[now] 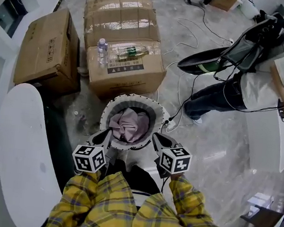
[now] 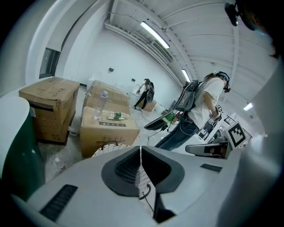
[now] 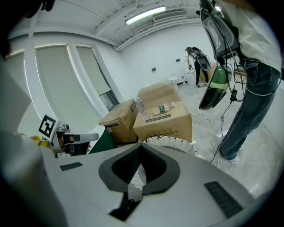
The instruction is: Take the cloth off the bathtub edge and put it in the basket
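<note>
Both sets of jaws are shut with nothing between them. The left gripper shows its pads meeting along one seam, and the right gripper shows the same, with no fabric caught in either. In the head view both grippers sit at lower centre, just below the basket and apart from it. The cloth, pinkish and crumpled, lies inside the basket at the middle of the frame, and no part of it visibly hangs over the rim. The white bathtub edge, curving down the lower left, is bare where it can be seen. Cardboard boxes stand beyond the basket in the upper part of the frame, and a person stands at upper right. Assessment: removal and placement both appear complete, and no step looks outstanding apart from taking the grippers clear.
</note>
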{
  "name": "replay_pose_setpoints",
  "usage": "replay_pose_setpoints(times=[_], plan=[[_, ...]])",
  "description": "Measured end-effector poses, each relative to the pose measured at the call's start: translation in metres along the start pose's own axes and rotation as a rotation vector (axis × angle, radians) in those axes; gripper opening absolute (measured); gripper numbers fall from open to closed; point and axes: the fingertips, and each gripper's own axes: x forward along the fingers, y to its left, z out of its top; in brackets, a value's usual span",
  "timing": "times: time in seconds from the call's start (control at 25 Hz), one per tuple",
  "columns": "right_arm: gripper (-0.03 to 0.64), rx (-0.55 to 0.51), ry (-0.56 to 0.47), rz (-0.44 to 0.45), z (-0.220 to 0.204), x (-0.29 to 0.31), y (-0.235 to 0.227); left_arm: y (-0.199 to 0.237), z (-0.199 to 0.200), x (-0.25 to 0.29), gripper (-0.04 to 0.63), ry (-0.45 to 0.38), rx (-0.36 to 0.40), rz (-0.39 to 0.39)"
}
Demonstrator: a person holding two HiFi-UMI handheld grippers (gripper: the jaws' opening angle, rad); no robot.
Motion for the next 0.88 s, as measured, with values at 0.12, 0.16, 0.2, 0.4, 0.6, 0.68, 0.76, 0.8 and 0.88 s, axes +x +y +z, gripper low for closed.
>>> replay_pose_setpoints(times=[0.12, 0.16, 0.2, 0.4, 0.6, 0.68, 0.76, 0.8, 0.88], plan=[[0.026, -0.005, -0.011, 0.002, -0.002, -0.006, 0.005, 0.002, -0.002, -0.01, 0.025, -0.007, 0.006, 0.005], [0.026, -0.007, -0.013, 0.001, -0.002, -0.007, 0.007, 0.004, -0.002, -0.013, 0.025, -0.012, 0.001, 0.008], [0.026, -0.008, -0.015, 0.001, -0.002, -0.008, 0.008, 0.007, -0.002, -0.016, 0.026, -0.017, -0.006, 0.012], [0.026, -0.019, -0.02, -0.004, -0.003, -0.008, 0.011, 0.02, -0.004, -0.027, 0.026, -0.039, -0.039, 0.032], [0.026, -0.022, -0.028, 0.006, 0.002, -0.003, 0.017, 0.03, -0.004, -0.033, 0.026, -0.042, -0.05, 0.035], [0.026, -0.031, -0.027, 0.008, 0.004, -0.001, 0.019, 0.036, -0.004, -0.036, 0.026, -0.045, -0.061, 0.041], [0.026, -0.035, -0.026, 0.008, 0.006, 0.004, 0.02, 0.044, -0.003, -0.038, 0.026, -0.055, -0.072, 0.051], [0.026, -0.034, -0.026, 0.007, 0.006, 0.006, 0.02, 0.048, -0.002, -0.039, 0.026, -0.059, -0.075, 0.055], [0.026, -0.027, -0.023, 0.005, 0.006, 0.01, 0.022, 0.054, 0.0, -0.041, 0.025, -0.062, -0.08, 0.059]])
